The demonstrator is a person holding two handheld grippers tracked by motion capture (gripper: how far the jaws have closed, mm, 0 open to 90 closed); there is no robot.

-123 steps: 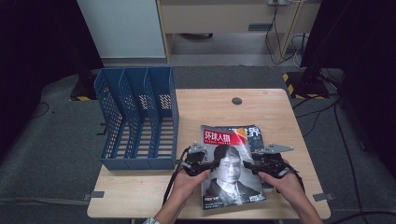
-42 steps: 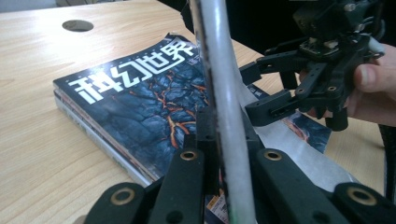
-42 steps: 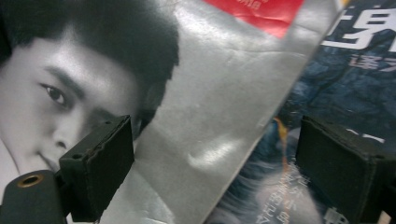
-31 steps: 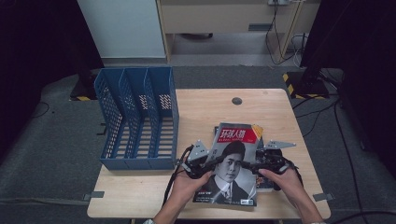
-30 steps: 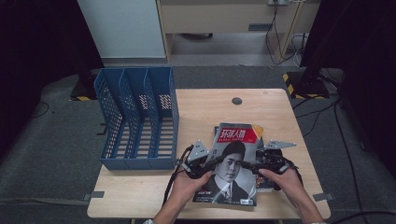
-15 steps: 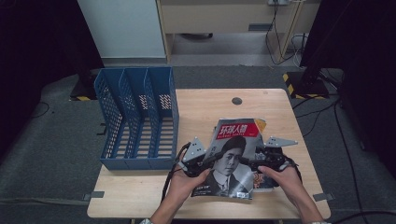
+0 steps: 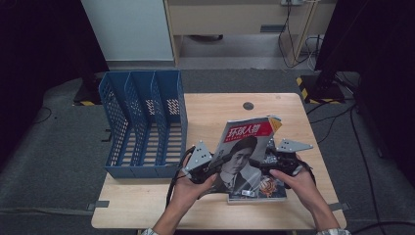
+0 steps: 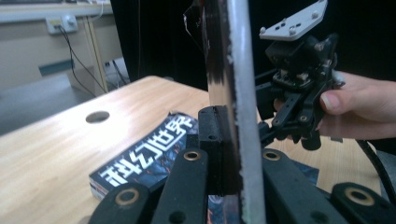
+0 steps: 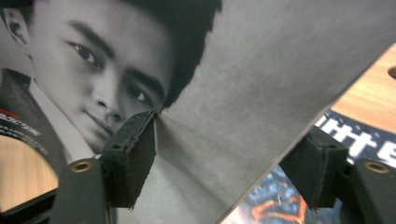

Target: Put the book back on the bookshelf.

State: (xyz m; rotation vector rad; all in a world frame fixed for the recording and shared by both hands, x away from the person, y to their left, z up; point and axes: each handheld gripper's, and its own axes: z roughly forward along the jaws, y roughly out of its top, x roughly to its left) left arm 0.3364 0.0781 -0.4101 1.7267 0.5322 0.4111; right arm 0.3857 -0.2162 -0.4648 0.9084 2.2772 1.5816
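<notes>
Now L tongs (image 7: 208, 169) pinching magazine (image 7: 240, 152) edge, R tongs (image 7: 268, 164) agape (closing), table (image 7: 215, 112) beyond free.

— How many magazines are there?
— Two: a glossy magazine with a black-and-white portrait cover and red title band (image 7: 240, 154), raised at a tilt, and a dark blue magazine with white lettering (image 8: 149, 156) lying flat on the table.
— And file racks?
— One blue perforated plastic file rack (image 7: 144, 125), with three compartments.
— Grippers?
— Two black two-jaw grippers, a left one (image 7: 211, 171) and a right one (image 7: 262, 164).
</notes>
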